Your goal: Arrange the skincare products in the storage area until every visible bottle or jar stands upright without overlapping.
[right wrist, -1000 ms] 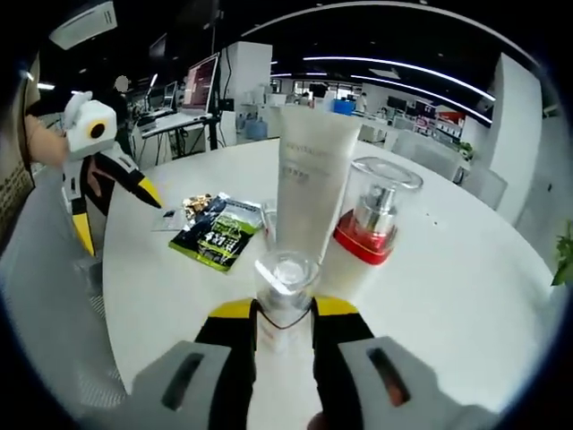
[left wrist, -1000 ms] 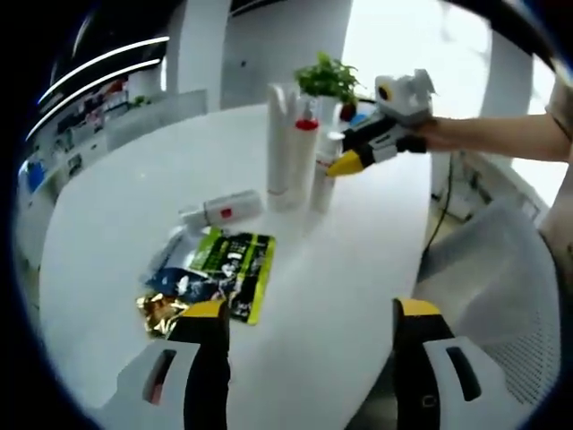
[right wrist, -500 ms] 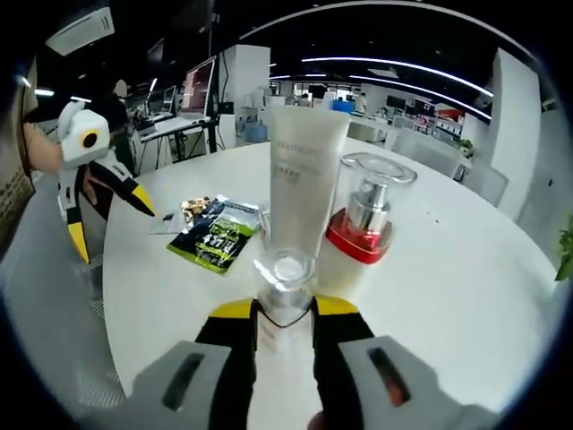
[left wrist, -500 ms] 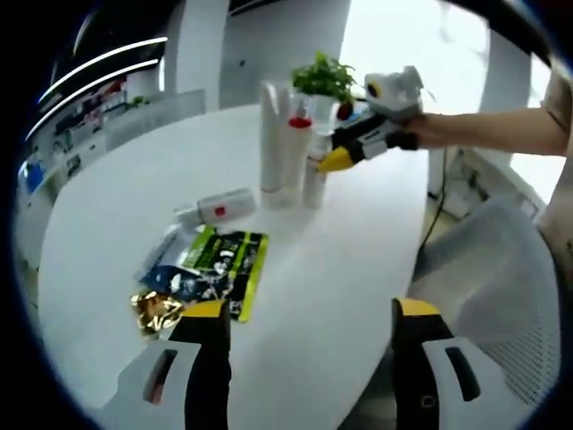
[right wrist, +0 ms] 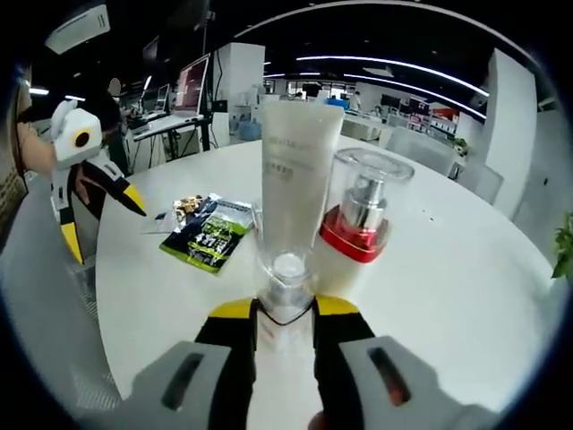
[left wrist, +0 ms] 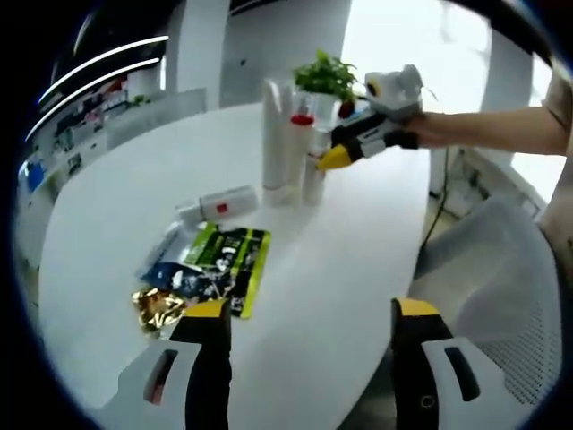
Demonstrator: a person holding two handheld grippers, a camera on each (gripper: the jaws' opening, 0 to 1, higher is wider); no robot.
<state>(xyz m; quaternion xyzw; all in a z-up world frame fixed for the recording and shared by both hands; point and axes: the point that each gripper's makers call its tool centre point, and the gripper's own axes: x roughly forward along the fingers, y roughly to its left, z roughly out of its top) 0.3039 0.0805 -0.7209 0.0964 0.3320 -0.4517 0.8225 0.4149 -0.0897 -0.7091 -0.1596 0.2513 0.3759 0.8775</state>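
A tall white tube and a pump bottle with a red collar and clear cap stand upright side by side on the white table. My right gripper is shut on a small clear-capped bottle, upright just in front of them. The left gripper view has the same group: tube, pump bottle, small bottle, with the right gripper at it. A white bottle with a red label lies on its side. My left gripper hangs open over the near table edge.
Green-black sachets and a gold one lie flat near the lying bottle. A potted plant stands behind the group. A grey mesh chair sits off the table's right edge. The left gripper appears at the left.
My right gripper has carried the small bottle slightly closer to the tube and pump bottle. The left gripper stays open and roughly where it was.
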